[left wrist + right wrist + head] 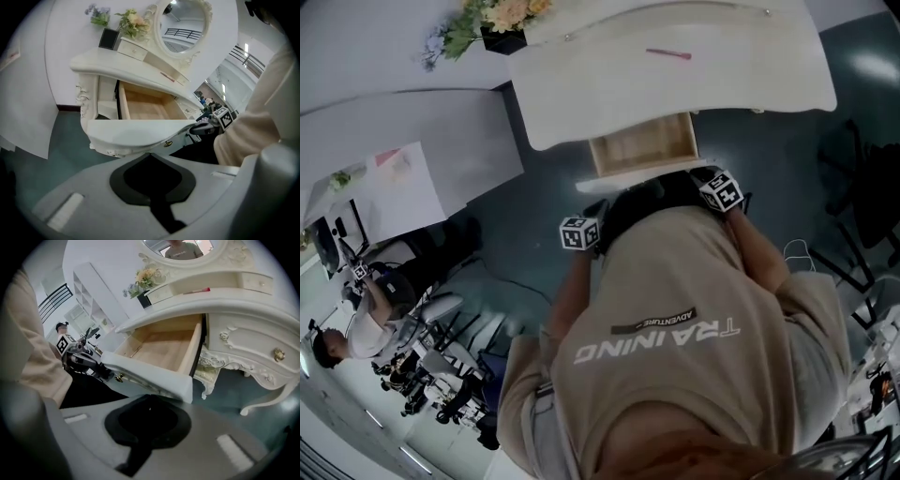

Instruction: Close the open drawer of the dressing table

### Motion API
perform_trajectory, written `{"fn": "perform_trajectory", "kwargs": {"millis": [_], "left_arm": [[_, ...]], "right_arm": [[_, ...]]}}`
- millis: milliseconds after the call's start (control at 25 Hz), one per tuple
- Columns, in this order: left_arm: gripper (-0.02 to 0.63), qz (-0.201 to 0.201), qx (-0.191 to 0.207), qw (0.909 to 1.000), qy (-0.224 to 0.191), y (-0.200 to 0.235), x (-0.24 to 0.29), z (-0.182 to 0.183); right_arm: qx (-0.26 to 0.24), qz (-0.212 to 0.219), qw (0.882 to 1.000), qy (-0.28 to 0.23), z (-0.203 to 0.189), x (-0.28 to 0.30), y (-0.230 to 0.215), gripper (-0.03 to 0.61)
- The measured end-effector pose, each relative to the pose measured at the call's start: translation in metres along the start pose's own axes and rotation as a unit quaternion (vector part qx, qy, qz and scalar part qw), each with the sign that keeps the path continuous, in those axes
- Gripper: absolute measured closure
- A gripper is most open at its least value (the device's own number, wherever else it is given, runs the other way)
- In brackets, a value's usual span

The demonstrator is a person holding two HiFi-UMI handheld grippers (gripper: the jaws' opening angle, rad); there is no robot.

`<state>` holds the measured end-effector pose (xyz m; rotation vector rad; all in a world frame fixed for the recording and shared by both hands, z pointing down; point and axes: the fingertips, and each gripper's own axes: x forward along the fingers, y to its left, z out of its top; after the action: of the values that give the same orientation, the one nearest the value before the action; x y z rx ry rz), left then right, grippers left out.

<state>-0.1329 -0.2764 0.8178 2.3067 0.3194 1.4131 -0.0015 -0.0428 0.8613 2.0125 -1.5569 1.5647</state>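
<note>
The white dressing table (675,75) has its middle drawer (642,145) pulled out, bare wood inside. In the left gripper view the drawer's curved white front (136,136) with a brass knob (168,142) lies just past my left gripper (151,157), which is shut and holds nothing. My right gripper (150,399) is also shut and empty, its tip close below the drawer front (150,376) near the drawer's right corner. From above, both grippers (600,211) (708,178) sit at the drawer front, one at each end. Each gripper view shows the other gripper (215,123) (79,359).
A pink pen (668,53) lies on the tabletop and a flower pot (492,19) stands at its left end. An oval mirror (183,23) rises behind. A white partition (394,159) stands left, a dark chair (862,187) right. A person (347,337) sits far left.
</note>
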Motion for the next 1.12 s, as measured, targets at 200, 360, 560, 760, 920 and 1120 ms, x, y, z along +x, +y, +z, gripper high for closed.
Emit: {"fn": "perform_trajectory", "kwargs": {"millis": [200, 360, 560, 760, 920, 1120], "left_arm": [[0.606, -0.024, 0.001, 0.9995, 0.019, 0.003, 0.021, 0.004], [0.607, -0.047, 0.004, 0.9987, 0.021, 0.005, 0.026, 0.003], [0.606, -0.056, 0.031, 0.9968, 0.049, 0.012, 0.031, -0.002], [0.607, -0.049, 0.022, 0.9976, 0.044, 0.026, 0.036, 0.011], [0.606, -0.054, 0.02, 0.9968, 0.056, 0.027, 0.04, 0.012], [0.607, -0.043, -0.016, 0.9982, 0.039, 0.037, 0.04, 0.033]], "right_arm": [[-0.005, 0.019, 1.0, 0.019, -0.001, 0.007, 0.009, 0.575], [0.025, 0.008, 0.999, 0.021, 0.007, 0.0, 0.006, 0.574], [0.073, 0.011, 0.997, 0.003, 0.015, -0.009, 0.001, 0.574], [0.042, 0.023, 0.998, 0.027, 0.03, 0.004, 0.006, 0.575], [0.033, 0.009, 0.999, 0.041, 0.034, 0.007, 0.001, 0.575], [0.054, 0.001, 0.998, 0.022, 0.051, 0.006, -0.015, 0.575]]}}
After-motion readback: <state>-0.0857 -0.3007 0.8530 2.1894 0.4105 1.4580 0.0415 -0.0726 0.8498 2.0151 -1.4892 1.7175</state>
